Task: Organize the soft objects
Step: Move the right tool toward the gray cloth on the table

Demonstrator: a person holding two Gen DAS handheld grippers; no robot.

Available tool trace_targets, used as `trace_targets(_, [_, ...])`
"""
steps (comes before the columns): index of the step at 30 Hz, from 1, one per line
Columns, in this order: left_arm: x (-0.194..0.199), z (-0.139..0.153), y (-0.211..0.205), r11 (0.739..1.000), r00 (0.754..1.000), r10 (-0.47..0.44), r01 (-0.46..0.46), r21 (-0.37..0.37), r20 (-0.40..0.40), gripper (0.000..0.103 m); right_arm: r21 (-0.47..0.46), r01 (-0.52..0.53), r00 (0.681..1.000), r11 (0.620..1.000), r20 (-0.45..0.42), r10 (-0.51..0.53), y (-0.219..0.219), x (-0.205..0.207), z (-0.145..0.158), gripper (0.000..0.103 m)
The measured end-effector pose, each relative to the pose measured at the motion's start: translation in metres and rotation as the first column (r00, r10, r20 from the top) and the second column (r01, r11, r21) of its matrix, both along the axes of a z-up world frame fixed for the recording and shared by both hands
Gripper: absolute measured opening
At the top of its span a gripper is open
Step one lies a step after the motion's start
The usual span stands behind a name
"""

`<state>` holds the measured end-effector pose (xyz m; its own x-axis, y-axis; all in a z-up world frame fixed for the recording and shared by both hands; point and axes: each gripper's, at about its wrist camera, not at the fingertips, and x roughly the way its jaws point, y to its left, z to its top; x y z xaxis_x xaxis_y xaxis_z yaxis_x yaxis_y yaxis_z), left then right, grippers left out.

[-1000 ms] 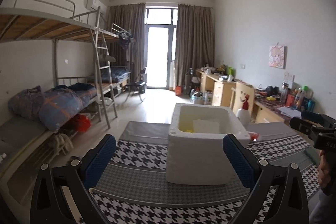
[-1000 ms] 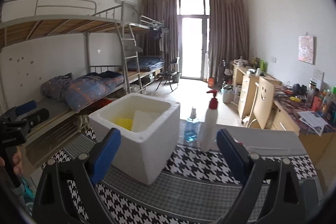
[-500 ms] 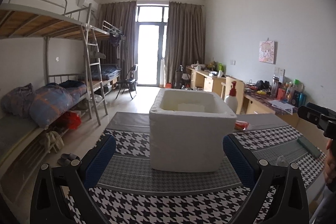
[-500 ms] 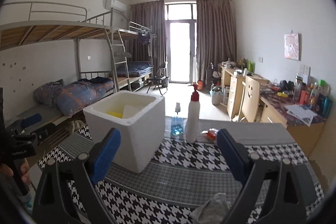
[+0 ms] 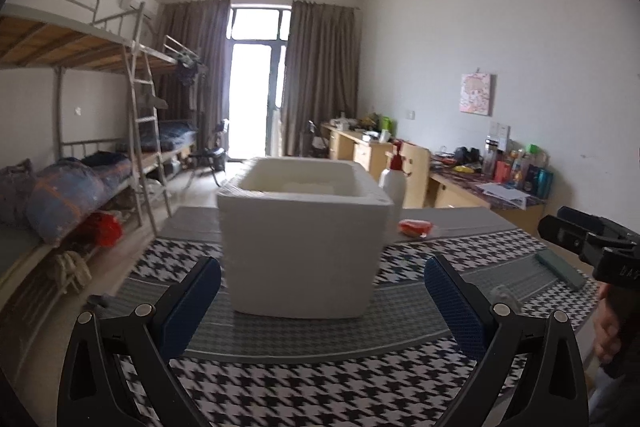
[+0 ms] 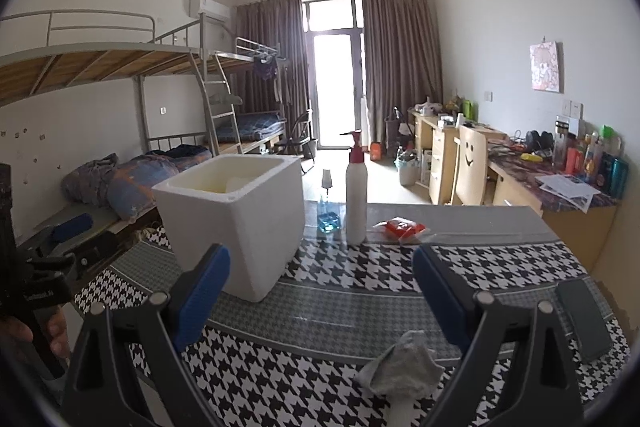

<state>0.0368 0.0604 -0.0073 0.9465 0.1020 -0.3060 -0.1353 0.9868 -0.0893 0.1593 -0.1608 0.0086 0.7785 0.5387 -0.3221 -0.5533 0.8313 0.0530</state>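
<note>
- We hold the right hand-held gripper (image 6: 320,291) spread wide and empty, low over the houndstooth worktop (image 6: 500,263), and the crumpled grey cloth (image 6: 402,365) lies on the worktop just in front of it, close to the near edge.
- The left hand-held gripper (image 5: 322,295) is wide and empty too, facing the white foam box (image 5: 302,247), which stands well apart from the cloth.
- We judge the cloth light, limp and easily squashed; it will sag and trail from whatever point we pinch, and nothing about it looks fragile.
- The raised fold at the top of the heap looks like the best place to take hold, closing on several layers at once so that no single thin edge slips out.
- The box looks light and could shift if nudged, so we would lower the cloth in from above and not brush the rim.
- A pump bottle (image 6: 356,195) and a red packet (image 6: 400,227) sit beyond the cloth, and a dark phone (image 6: 584,319) lies to its right; none crowds the grasp.
</note>
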Motion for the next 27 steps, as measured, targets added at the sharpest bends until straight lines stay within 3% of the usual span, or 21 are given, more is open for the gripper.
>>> trace_targets(6, [0.003, -0.003, -0.015, 0.998, 0.999, -0.05, 0.05, -0.029, 0.005, 0.102, -0.002, 0.025, 1.0, 1.0, 0.007, -0.025, -0.008, -0.006, -0.001, 0.095])
trace_targets(27, [0.023, 0.002, -0.063, 0.981, 0.981, -0.194, 0.194, -0.01, -0.01, 0.102, 0.009, 0.076, 0.996, 0.997, -0.035, -0.076, -0.037, -0.016, -0.018, 0.095])
